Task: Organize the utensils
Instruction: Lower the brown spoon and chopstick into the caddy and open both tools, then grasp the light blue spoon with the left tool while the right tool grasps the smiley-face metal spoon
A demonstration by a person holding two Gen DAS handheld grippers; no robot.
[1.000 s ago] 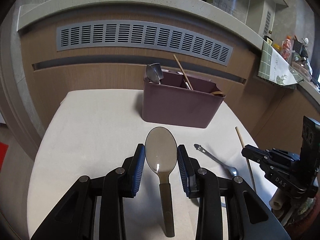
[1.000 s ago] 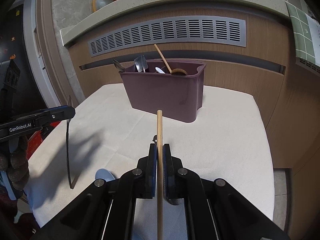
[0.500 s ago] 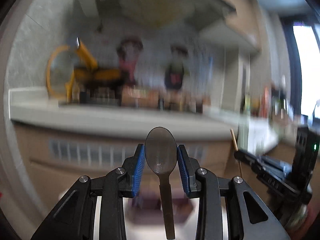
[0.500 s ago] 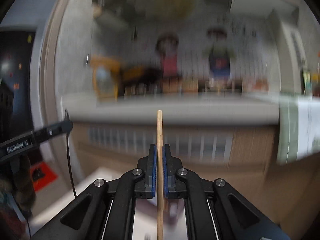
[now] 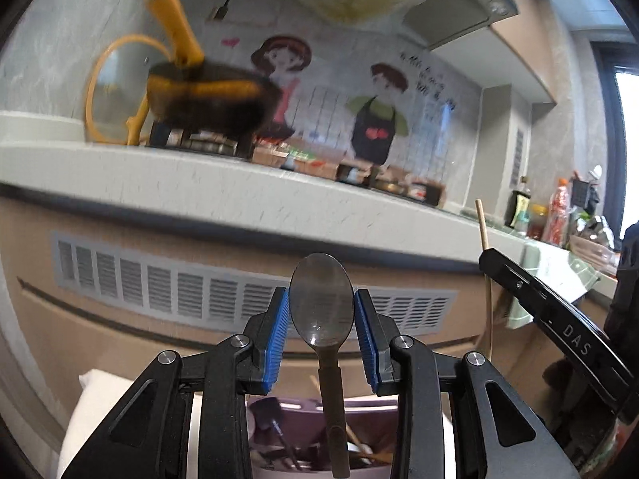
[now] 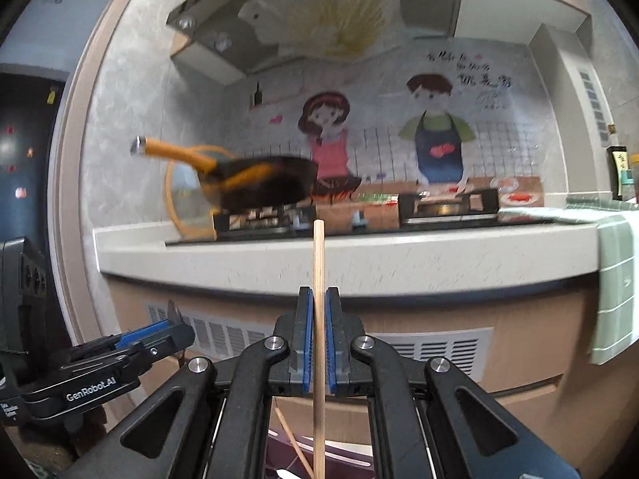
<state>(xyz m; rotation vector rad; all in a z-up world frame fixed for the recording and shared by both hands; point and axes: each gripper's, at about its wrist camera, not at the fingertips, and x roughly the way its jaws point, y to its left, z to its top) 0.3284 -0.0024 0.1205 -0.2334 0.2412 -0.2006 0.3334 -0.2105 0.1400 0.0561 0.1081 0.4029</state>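
In the left wrist view my left gripper (image 5: 321, 307) is shut on a dark metal spoon (image 5: 321, 311), bowl up between the blue pads, handle hanging down. Under it sits the purple utensil holder (image 5: 275, 435) with several utensils inside. In the right wrist view my right gripper (image 6: 318, 307) is shut on a wooden chopstick (image 6: 318, 263) that stands upright. The purple utensil holder (image 6: 279, 455) shows low beneath it, with another chopstick (image 6: 293, 443) leaning inside. The right gripper (image 5: 489, 263) appears at the right of the left wrist view, the left gripper (image 6: 167, 329) at the lower left of the right wrist view.
A white countertop (image 6: 359, 259) runs across ahead, with a stove and a dark pan with a yellow handle (image 6: 255, 187). Below it is a wooden panel with a grey vent grille (image 5: 159, 291). A green cloth (image 6: 611, 287) hangs at the right. The white table corner (image 5: 96, 395) shows low left.
Both grippers have risen off the table and tilted up, each keeping its utensil. The views swung from the tabletop to the counter and wall; the purple holder now lies low under the fingers.
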